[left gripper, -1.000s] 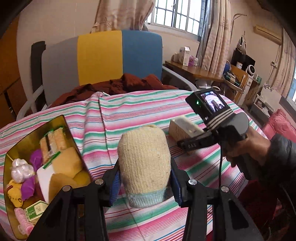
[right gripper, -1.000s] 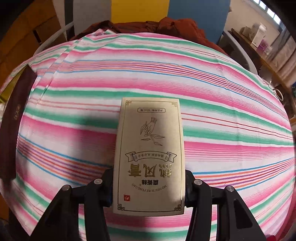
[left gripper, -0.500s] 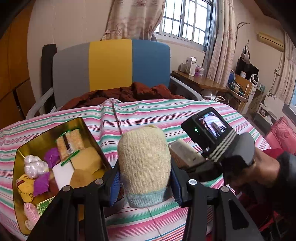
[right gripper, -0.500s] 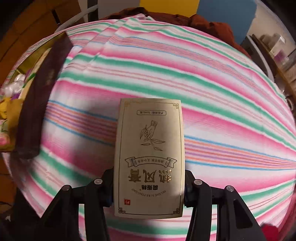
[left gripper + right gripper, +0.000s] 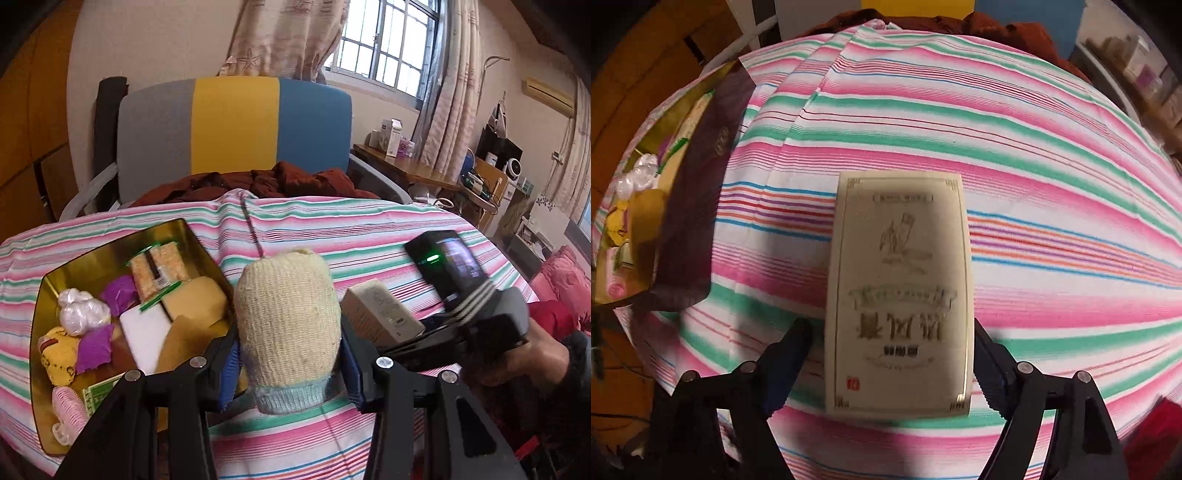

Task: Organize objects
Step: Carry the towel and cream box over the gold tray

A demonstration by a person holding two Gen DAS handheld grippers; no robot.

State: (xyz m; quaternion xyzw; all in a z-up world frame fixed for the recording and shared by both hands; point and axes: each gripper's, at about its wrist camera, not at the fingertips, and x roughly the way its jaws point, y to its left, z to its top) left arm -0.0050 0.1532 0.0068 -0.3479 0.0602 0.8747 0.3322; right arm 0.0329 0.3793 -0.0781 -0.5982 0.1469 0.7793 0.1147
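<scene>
My left gripper point(image 5: 288, 365) is shut on a cream knitted mitt point(image 5: 288, 325) with a pale blue cuff, held just right of the gold tin point(image 5: 110, 251). The tin holds sponges, purple scraps, a white bundle and pink rollers. My right gripper point(image 5: 894, 354) has a cream printed box point(image 5: 899, 291) between its fingers; the left finger stands slightly off the box's edge, the image is blurred. The right gripper also shows in the left wrist view point(image 5: 391, 347) with the box point(image 5: 380, 314), low over the striped cloth.
A pink, green and white striped tablecloth point(image 5: 1015, 155) covers the table. The tin's dark maroon side point(image 5: 701, 206) faces the right gripper from the left. A grey, yellow and blue chair point(image 5: 236, 125) with a rust blanket stands behind the table.
The right gripper with the box has moved left toward the tin and tilted; its jaws look wider now. The left gripper rose slightly, still holding the mitt.
</scene>
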